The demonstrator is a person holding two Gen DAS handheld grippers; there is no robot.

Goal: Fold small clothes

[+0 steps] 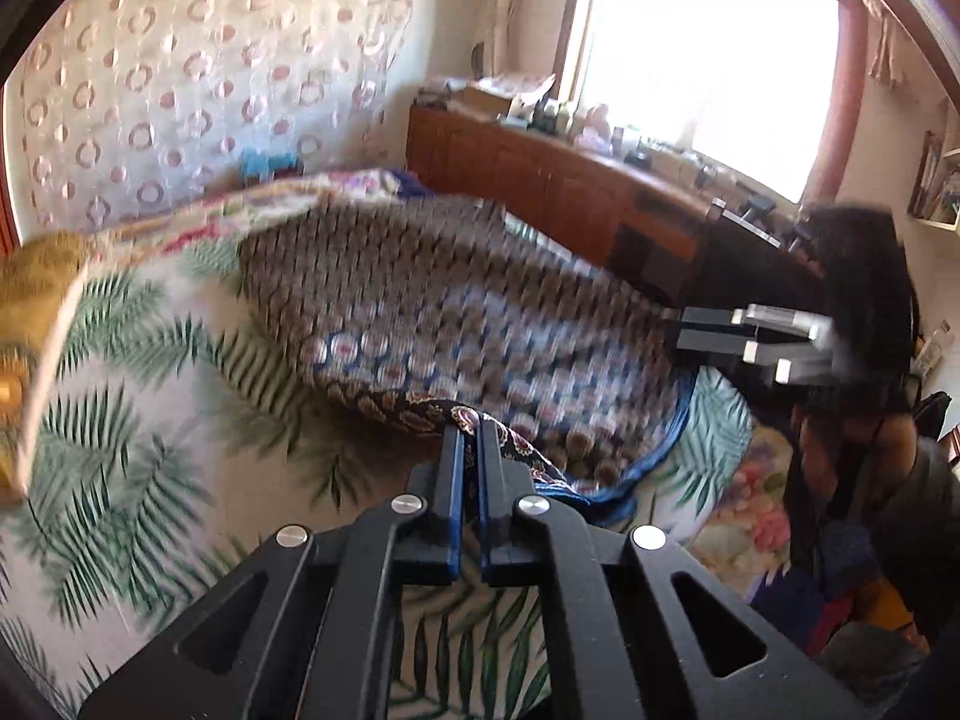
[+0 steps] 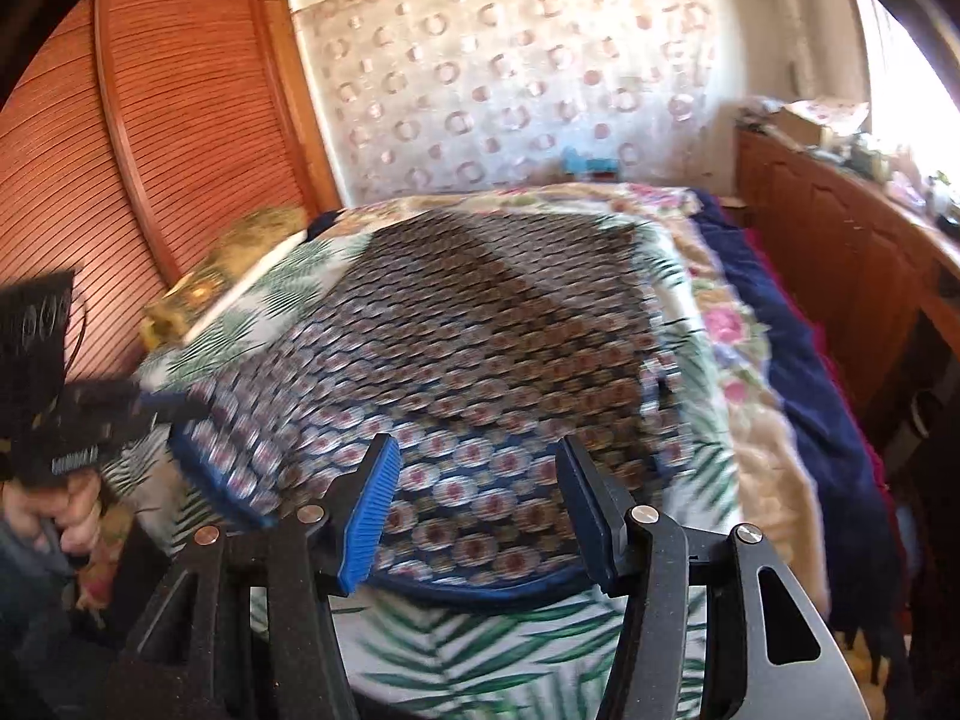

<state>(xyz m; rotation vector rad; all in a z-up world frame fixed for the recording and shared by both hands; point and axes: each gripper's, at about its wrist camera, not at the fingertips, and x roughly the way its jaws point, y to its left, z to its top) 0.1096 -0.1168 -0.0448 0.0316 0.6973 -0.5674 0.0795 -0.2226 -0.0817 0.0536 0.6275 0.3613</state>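
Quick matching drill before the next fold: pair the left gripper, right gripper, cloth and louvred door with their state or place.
1 left gripper
2 right gripper
3 cloth
4 louvred door

a spread on the bed
b jaws apart, holding nothing
c behind the bed, at the left in the right wrist view
d jaws shut on the cloth's edge

Pairs: 1-d, 2-b, 3-a, 4-c

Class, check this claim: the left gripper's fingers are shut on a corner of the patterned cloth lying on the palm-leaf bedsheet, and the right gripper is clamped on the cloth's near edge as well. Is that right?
Not quite. The right gripper is not clamped: the right wrist view shows its fingers spread apart, with the cloth lying beyond them, ungripped. The rest stands: the left gripper is shut on a corner of the cloth, which lies on the palm-leaf bedsheet.
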